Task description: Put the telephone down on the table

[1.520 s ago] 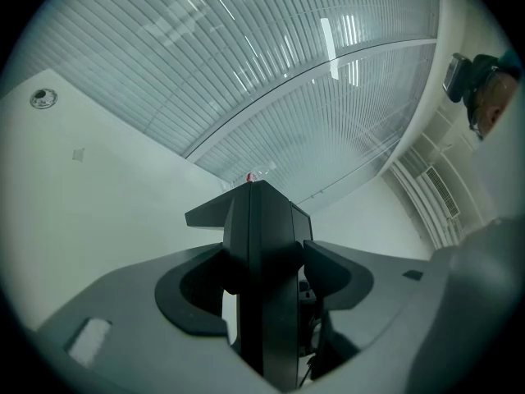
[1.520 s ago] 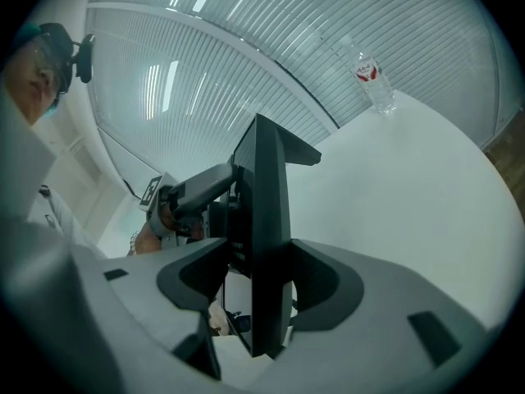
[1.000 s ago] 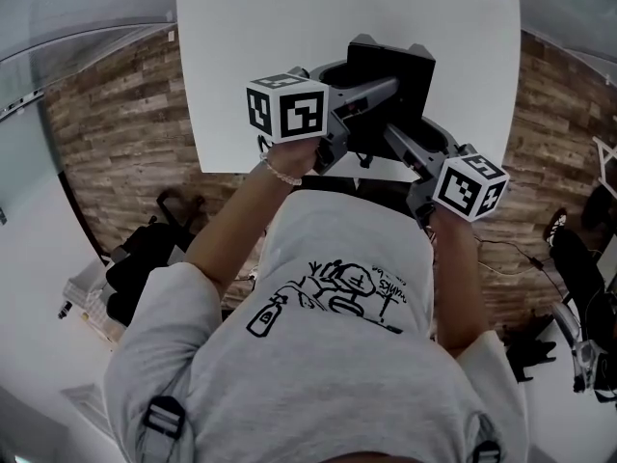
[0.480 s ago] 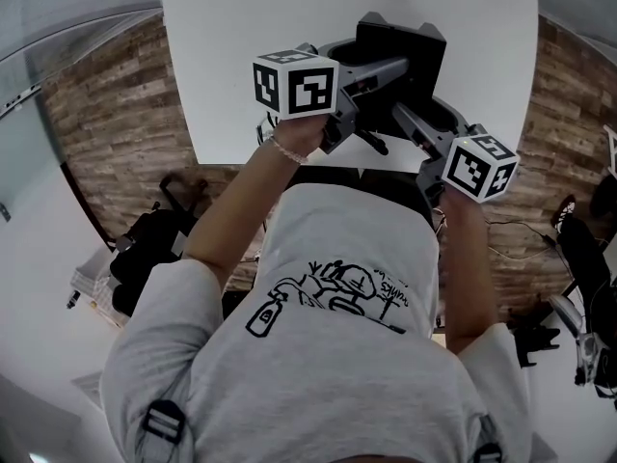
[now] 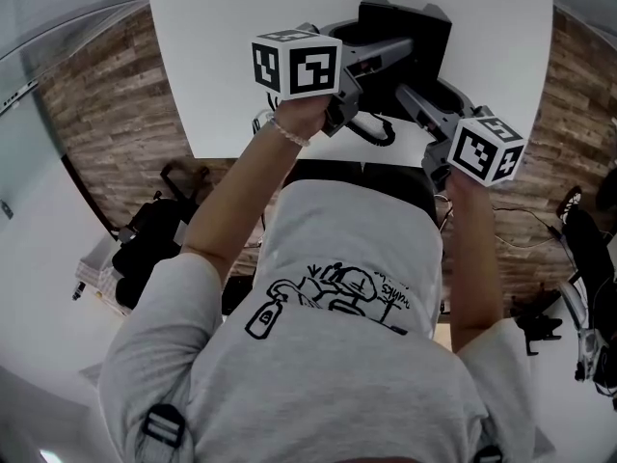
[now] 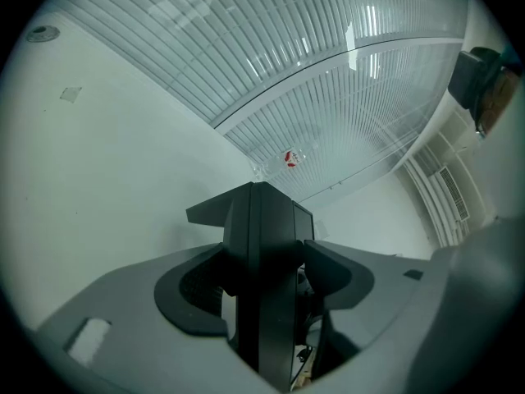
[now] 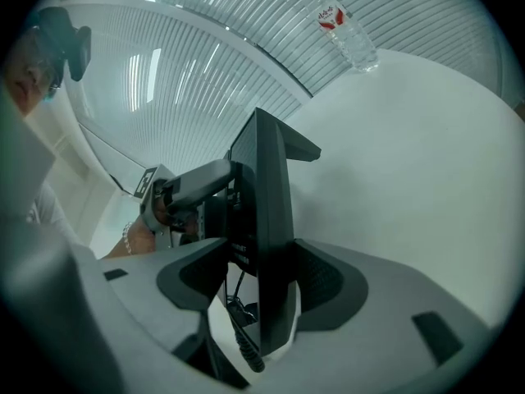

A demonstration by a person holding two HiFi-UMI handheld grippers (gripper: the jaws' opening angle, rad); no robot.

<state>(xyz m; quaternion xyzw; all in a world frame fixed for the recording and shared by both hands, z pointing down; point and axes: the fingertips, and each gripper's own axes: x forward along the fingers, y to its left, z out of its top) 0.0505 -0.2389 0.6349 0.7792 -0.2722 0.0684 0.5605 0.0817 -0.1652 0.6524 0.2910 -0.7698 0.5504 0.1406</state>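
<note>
White bench (image 5: 241,75) over wood-plank floor (image 5: 106,114); one black telephone (image 5: 403,29) is held on edge above the bench's near edge, with left tongs (image 6: 267,273) and right tongs (image 7: 271,281) each clamped on it from opposite sides and its coiled cord (image 7: 242,335) dangling. Best lowered level with both hands together, cord kept from under the base, letting go only once it sits flat. Count: one telephone, one water bottle (image 7: 349,31) at the far edge, two tongs.

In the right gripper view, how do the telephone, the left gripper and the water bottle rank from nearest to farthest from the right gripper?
1. telephone, centre, held in the right gripper
2. left gripper, left, on the telephone's other side
3. water bottle, top, far across the table
</note>
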